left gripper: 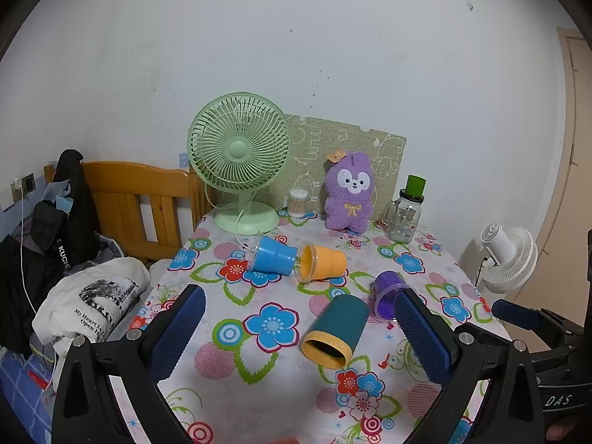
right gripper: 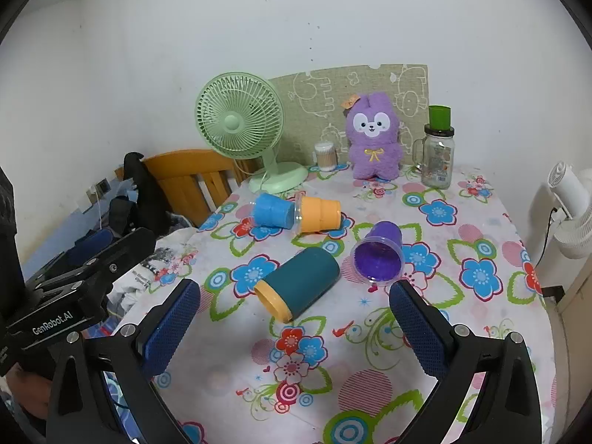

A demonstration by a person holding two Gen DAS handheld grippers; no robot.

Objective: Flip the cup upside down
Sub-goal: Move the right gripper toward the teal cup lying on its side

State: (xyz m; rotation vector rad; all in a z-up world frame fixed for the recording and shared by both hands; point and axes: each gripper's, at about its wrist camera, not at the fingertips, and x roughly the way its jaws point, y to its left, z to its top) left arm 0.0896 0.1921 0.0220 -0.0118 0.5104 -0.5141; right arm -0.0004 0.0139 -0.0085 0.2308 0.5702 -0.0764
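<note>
Left wrist view shows a table with a flowery cloth (left gripper: 281,381), and both grippers hang above its near end, holding nothing. At the back stands a green fan (left gripper: 239,159), with a purple bunny toy (left gripper: 349,192) next to a glass jar with a green lid (left gripper: 405,211). The left gripper (left gripper: 299,336) has its blue fingers spread wide apart, and the right gripper (right gripper: 296,329) is spread wide too. Four cups lie on their sides in the middle of the table. A teal cup with a yellow rim (right gripper: 298,283) is the nearest, between the right gripper's fingers. A purple cup (right gripper: 379,257) lies just beside it. Farther back, a blue cup (right gripper: 273,210) and an orange cup (right gripper: 320,214) touch each other.
</note>
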